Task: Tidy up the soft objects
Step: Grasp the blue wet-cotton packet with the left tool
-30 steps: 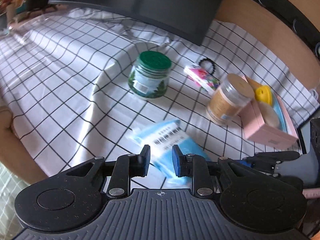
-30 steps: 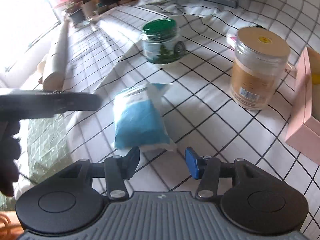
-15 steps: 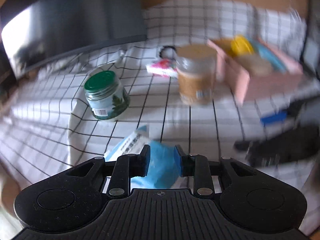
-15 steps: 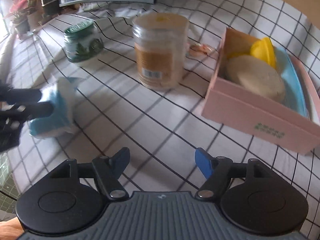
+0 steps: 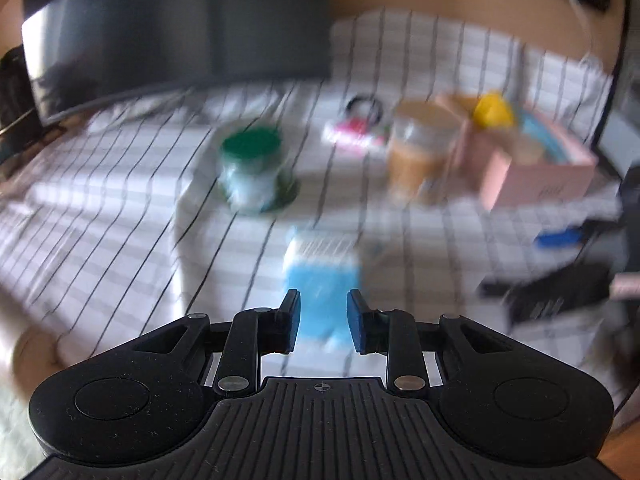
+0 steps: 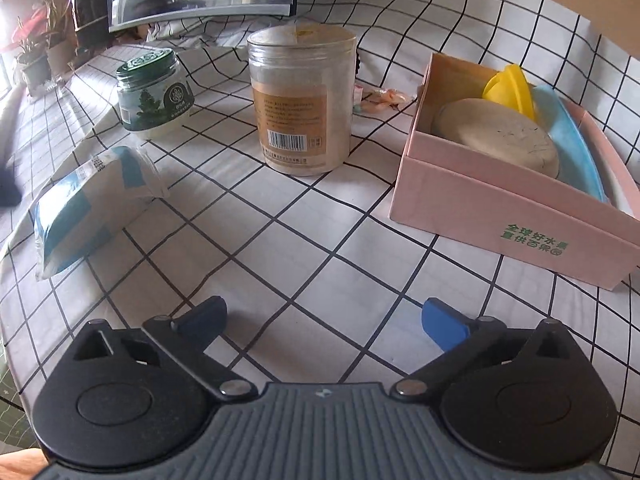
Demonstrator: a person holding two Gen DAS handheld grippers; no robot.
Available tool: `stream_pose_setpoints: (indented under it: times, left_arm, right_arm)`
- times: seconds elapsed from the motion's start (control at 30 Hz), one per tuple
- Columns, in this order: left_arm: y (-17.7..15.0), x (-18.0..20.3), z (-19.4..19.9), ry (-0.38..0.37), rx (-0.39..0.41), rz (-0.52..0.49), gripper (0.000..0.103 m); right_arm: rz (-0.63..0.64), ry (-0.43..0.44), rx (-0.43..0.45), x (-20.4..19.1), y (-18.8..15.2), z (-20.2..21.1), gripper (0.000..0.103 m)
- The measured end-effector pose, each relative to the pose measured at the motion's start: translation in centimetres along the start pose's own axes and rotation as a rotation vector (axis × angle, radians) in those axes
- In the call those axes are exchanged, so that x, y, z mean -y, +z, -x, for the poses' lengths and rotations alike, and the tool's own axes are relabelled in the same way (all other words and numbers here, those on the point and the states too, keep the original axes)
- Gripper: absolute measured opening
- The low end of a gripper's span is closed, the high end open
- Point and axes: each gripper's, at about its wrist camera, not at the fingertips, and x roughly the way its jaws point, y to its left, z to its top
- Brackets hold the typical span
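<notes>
A soft blue and white packet (image 6: 88,208) lies on the checked cloth at the left of the right wrist view. In the blurred left wrist view the packet (image 5: 320,276) sits just ahead of my left gripper (image 5: 323,322), whose fingers stand apart on either side of its near end, not pressing it. My right gripper (image 6: 322,320) is wide open and empty above the cloth. A pink box (image 6: 512,216) at the right holds a beige pad (image 6: 496,136), a yellow piece (image 6: 510,88) and a blue item (image 6: 572,136).
A tan jar (image 6: 304,100) and a green-lidded jar (image 6: 154,92) stand on the cloth behind the packet. A small wrapped item (image 6: 380,98) lies beyond the tan jar. A dark monitor (image 5: 176,28) stands at the back. Potted plants (image 6: 36,60) sit at the far left.
My left gripper has opened and drawn back from the packet, which now lies on the cloth. My right gripper has opened wider and swung right toward the pink box.
</notes>
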Motion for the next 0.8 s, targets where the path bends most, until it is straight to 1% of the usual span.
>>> stream_pose_setpoints:
  times: [0.1,0.17,0.23,0.27,0.3,0.33,0.4,0.43,0.47,0.53,0.57,0.63,0.67,0.73,0.77,0.8]
  left_arm:
    - [1.5,1.5,-1.6,0.0,0.007,-0.049,0.03]
    - [1.8,2.3,-3.7,0.012,-0.034,-0.094,0.03]
    - [1.4,3.2,-5.5,0.014,-0.102,-0.137,0.03]
    - [0.9,3.6,-5.7,0.011,-0.104,-0.147,0.032]
    - [0.7,3.9,-5.6,0.005,-0.084,-0.161,0.042]
    - [0.4,4.2,-5.6,-0.015,-0.085,-0.17,0.049]
    - [0.1,4.4,-5.7,-0.089,-0.094,-0.185,0.075]
    - [0.1,4.5,-5.6,-0.124,-0.097,-0.197,0.08]
    - [0.0,4.5,-5.5,-0.147,-0.096,-0.202,0.081]
    - [0.0,4.1,-4.8,-0.147,-0.071,-0.177,0.078]
    - [0.2,3.8,-4.4,-0.128,-0.046,-0.156,0.075]
    - [0.6,2.9,-3.8,-0.057,-0.002,-0.132,0.075]
    - [0.8,2.3,-4.0,-0.019,-0.006,-0.119,0.075]
    - [1.1,1.1,-5.2,0.006,-0.066,-0.08,0.075]
    - [1.1,0.5,-6.2,0.0,-0.119,-0.054,0.075]
    - [1.1,0.1,-7.0,-0.012,-0.151,-0.032,0.075]
  right_arm:
    - [0.0,-0.002,0.019,-0.1,-0.2,0.1,0.103]
    - [0.002,-0.001,0.034,-0.1,-0.5,0.2,0.103]
    - [0.006,0.003,0.056,0.0,-0.9,0.3,0.103]
    - [0.009,0.005,0.07,0.0,-1.1,0.4,0.103]
    - [0.011,0.008,0.083,0.0,-1.4,0.5,0.103]
    - [0.013,0.011,0.093,0.0,-1.5,0.6,0.103]
    - [0.011,0.009,0.095,0.0,-1.6,0.7,0.103]
    - [0.011,0.009,0.095,0.0,-1.6,0.7,0.103]
    - [0.012,0.01,0.095,0.0,-1.6,0.7,0.103]
    - [0.013,0.01,0.096,0.0,-1.6,0.7,0.103]
    - [0.014,0.011,0.096,0.0,-1.6,0.7,0.103]
    - [0.014,0.011,0.097,0.0,-1.6,0.7,0.103]
    - [0.015,0.012,0.097,0.0,-1.6,0.7,0.103]
    - [0.015,0.011,0.097,0.0,-1.6,0.7,0.103]
    - [0.015,0.011,0.096,0.0,-1.6,0.7,0.103]
    - [0.015,0.011,0.095,-0.1,-1.6,0.7,0.103]
